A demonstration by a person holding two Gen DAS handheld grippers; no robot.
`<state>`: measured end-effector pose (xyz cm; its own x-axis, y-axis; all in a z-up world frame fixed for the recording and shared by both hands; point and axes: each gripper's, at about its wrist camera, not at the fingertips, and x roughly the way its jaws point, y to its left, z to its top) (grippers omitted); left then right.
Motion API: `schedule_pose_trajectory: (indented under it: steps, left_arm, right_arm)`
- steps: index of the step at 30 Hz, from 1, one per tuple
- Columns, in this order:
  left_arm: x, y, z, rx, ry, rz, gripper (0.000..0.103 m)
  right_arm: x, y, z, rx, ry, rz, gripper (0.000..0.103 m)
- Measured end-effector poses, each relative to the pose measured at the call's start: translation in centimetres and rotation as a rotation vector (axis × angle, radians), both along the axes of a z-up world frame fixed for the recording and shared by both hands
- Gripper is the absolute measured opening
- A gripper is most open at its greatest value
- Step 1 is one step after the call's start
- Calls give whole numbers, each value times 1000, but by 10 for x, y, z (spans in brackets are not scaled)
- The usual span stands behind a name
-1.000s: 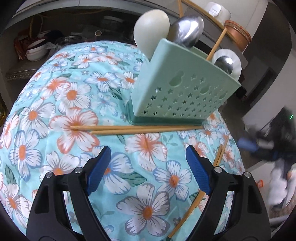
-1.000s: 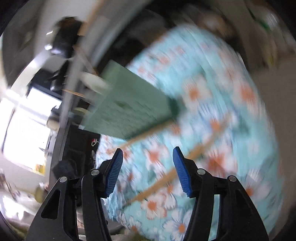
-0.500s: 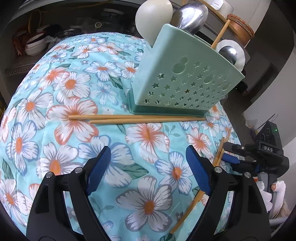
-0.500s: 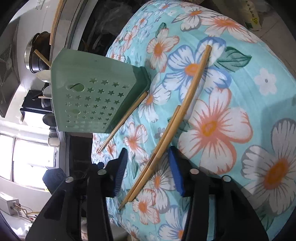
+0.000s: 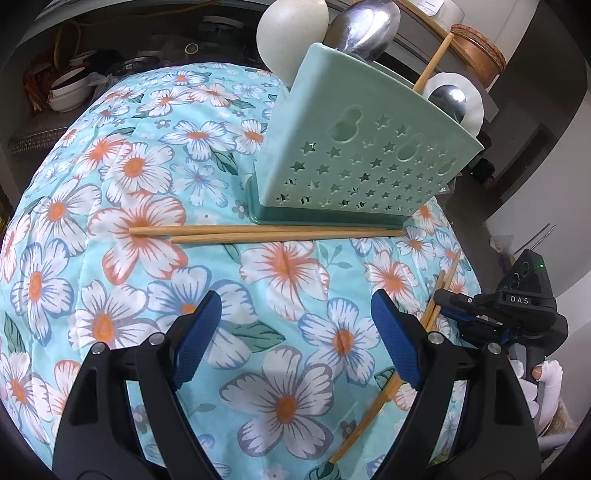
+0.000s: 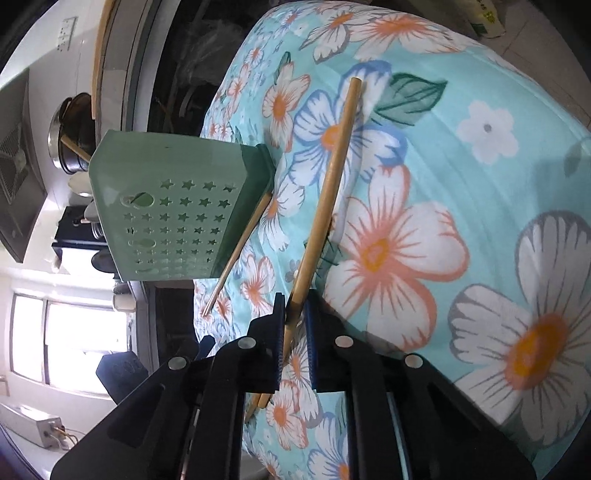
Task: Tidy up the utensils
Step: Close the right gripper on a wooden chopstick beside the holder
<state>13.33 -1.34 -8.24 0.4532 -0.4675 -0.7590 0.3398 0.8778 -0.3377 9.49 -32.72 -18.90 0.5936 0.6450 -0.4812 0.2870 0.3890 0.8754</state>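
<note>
A mint green utensil holder (image 5: 365, 155) with star holes stands on the flowered tablecloth and holds spoons (image 5: 365, 26) and a chopstick. It also shows in the right wrist view (image 6: 173, 210). A pair of wooden chopsticks (image 5: 266, 233) lies along its front base. My left gripper (image 5: 295, 339) is open and empty above the cloth. My right gripper (image 6: 295, 325) is shut on a second pair of chopsticks (image 6: 328, 184) near one end; this pair (image 5: 384, 402) lies on the cloth at the right edge, where the right gripper (image 5: 447, 301) reaches in.
The round table's flowered cloth (image 5: 122, 177) drops off at all sides. White bowls (image 5: 66, 99) sit on a shelf far left. A copper-coloured pot (image 5: 476, 48) stands behind the holder. A window (image 6: 59, 332) is at the right wrist view's left.
My right gripper has closed from open onto the chopstick pair at the table's right edge. The left gripper stays open and has barely moved.
</note>
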Motion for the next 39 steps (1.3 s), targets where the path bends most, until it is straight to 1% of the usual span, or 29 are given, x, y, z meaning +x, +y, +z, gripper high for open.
schedule_pose_trajectory:
  steps: [3,6,7,9,10,12,14,18,20,22,23,25,26,27,28,29,31,33,37,38,39]
  left_arm:
    - [-1,-2,1,5,-1,0,79]
    - [-2,-5,1,9,-6,-5,79]
    - [-3,-8,2,6,-7,-15,79]
    - [-4,-13,3,2,-11,-33,79]
    - [-5,-18,5,-1,-16,-52,79]
    - [-8,-27,7,-5,-23,-86,79]
    - [-10,-36,8,-5,-30,-116,79]
    - [-13,-52,9,3,-36,-155,79]
    - [-13,-58,9,14,-36,-168,79]
    - [-13,-63,9,25,-38,-179,79]
    - [-13,-65,9,30,-38,-183,79]
    - [-13,-71,7,40,-37,-189,79]
    - [-13,-73,6,44,-35,-194,79]
    - [-13,-75,6,49,-34,-198,79]
    - [-14,-78,5,56,-35,-206,79]
    - [-15,-82,5,63,-37,-217,79]
    - [-18,-89,4,76,-44,-238,79]
    - [-22,-96,4,93,-54,-265,79]
    - [-28,-121,3,143,-80,-335,79]
    - [-29,-126,2,157,-85,-349,77]
    - [-30,-135,0,183,-94,-365,71]
  right_arm:
    - [0,-3,-1,7,9,37,11]
    - [4,-4,-2,16,37,104,11]
    - [6,-3,-1,15,52,151,11]
    - [7,-4,0,3,75,201,11]
    - [7,-2,3,-9,83,247,11]
    - [7,3,5,-34,92,290,12]
    - [4,6,4,-37,106,321,12]
    - [1,1,8,-48,113,306,16]
    - [0,-6,11,-48,98,276,26]
    - [0,-14,14,-42,80,238,33]
    - [0,-17,13,-37,75,214,35]
    - [0,-25,9,-13,75,169,35]
    - [0,-28,3,24,72,136,34]
    - [0,-29,1,36,68,118,33]
    - [0,-30,0,34,61,93,28]
    - [1,-31,-1,23,59,82,19]
    - [1,-32,-6,6,66,59,8]
    - [-1,-35,-12,43,55,44,7]
    - [-1,-35,-11,25,31,59,7]
    - [0,-34,-10,17,26,66,8]
    - [0,-33,-8,6,21,71,9]
